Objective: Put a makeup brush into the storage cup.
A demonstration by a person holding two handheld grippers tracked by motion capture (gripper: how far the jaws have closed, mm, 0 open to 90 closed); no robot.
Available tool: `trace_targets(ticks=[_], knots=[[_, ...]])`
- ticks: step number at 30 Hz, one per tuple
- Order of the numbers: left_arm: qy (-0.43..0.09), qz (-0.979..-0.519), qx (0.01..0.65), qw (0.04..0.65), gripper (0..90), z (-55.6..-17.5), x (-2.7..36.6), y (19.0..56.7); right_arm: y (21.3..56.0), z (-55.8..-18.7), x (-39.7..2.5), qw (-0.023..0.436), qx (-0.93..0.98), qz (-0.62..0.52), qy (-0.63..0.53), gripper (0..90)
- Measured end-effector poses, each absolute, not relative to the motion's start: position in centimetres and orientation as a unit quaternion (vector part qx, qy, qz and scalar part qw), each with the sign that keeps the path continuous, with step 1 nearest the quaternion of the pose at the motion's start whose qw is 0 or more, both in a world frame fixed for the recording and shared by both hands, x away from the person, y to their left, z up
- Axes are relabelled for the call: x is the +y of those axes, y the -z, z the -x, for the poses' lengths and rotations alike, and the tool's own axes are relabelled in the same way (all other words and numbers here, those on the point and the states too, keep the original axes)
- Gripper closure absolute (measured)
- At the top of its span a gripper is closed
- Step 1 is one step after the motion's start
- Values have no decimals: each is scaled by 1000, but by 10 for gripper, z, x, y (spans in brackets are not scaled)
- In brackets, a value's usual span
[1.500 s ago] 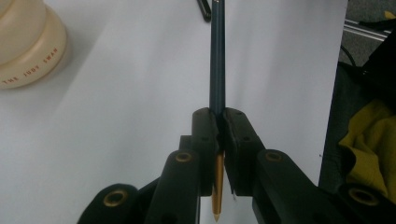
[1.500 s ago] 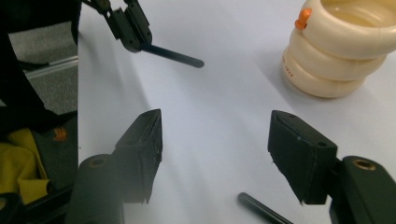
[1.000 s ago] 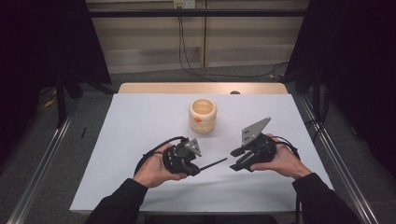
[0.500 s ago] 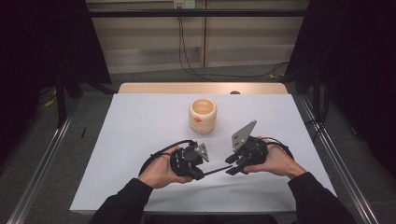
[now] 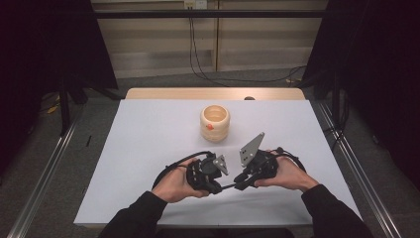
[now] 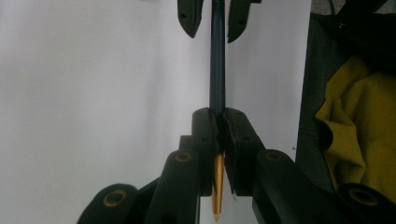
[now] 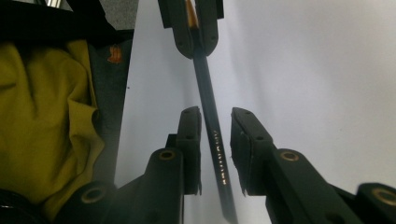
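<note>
A dark pencil (image 6: 217, 65) with a gold-coloured end is clamped in my left gripper (image 6: 218, 114), which is shut on it. In the high view that left gripper (image 5: 218, 187) and my right gripper (image 5: 239, 182) meet tip to tip near the front of the white table (image 5: 148, 139), with the pencil (image 5: 229, 187) bridging them. My right gripper (image 7: 215, 114) is open, and the pencil (image 7: 210, 116) runs between its jaws without either pad touching it. Beyond its jaws, the left gripper (image 7: 191, 46) pinches the pencil's far part.
A pale wooden pot (image 5: 215, 122) with a red mark stands behind the grippers at mid-table. A yellow cloth (image 6: 359, 126) lies off the table's near edge, on the person's side. Metal rails (image 5: 44, 173) run along the floor on both sides.
Both hands have moved toward each other. The right gripper, apart from the pencil a second ago, now has its open jaws on either side of the pencil's free end.
</note>
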State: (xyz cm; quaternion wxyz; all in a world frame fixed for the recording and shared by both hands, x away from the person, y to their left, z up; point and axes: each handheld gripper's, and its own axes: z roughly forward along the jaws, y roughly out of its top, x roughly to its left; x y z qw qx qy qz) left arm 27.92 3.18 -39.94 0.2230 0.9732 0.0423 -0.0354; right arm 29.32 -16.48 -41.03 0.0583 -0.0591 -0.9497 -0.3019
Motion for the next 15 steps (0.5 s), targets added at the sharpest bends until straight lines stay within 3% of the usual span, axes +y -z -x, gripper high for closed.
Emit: trace_targets(ticks=[5, 15], knots=[[40, -973, 39, 222, 834, -281, 32, 401, 412, -293, -163, 64, -949, 48, 306, 822], [46, -973, 32, 222, 831, -281, 31, 405, 416, -291, -162, 73, -950, 35, 303, 856]])
